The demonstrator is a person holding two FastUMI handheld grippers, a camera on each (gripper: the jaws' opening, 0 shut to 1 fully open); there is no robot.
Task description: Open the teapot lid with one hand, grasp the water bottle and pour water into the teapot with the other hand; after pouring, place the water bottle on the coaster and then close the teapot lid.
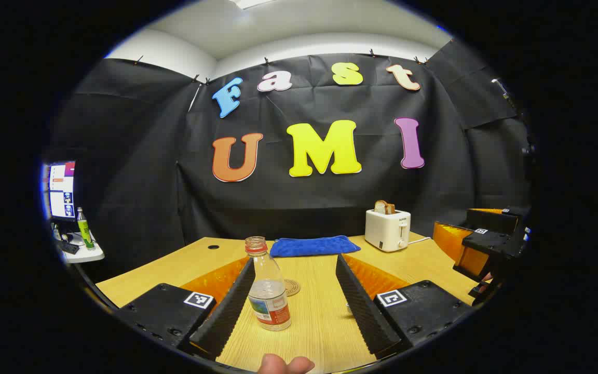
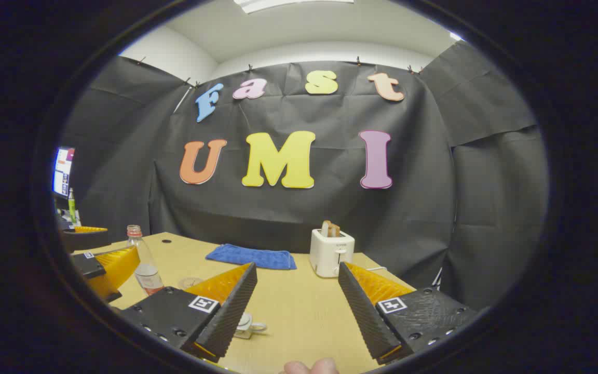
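- Fingertips of the person's hand [image 1: 284, 364] show at 6 o'clock in the left gripper view, at the nearest edge.
- Left gripper [image 1: 295, 291] has its fingers spread wide apart, gripping nothing; the water bottle [image 1: 267, 291] stands upright and uncapped between them, close against the finger at 7 o'clock, though whether it touches is unclear.
- Coaster [image 1: 290, 287] lies flat on the wooden table [image 1: 325, 322], just behind the bottle and partly hidden by it.
- Right gripper [image 2: 297, 296] is likewise open, its fingers parted with bare tabletop between them.
- Teapot [image 2: 244, 324] sits low at 7 o'clock in the right gripper view, mostly hidden behind that gripper's finger; only a pale body and looped handle show, and its lid cannot be made out.
- Farther back, a blue cloth [image 1: 313, 245] lies flat at 12 o'clock from the bottle in the left gripper view.
- Toaster [image 1: 388, 229], white with bread standing in its slots, sits at 1 o'clock, near the cloth's end.
- Monitor [image 1: 60, 189] glows at 9 o'clock, off the table, with a green bottle [image 1: 84, 228] beside it.
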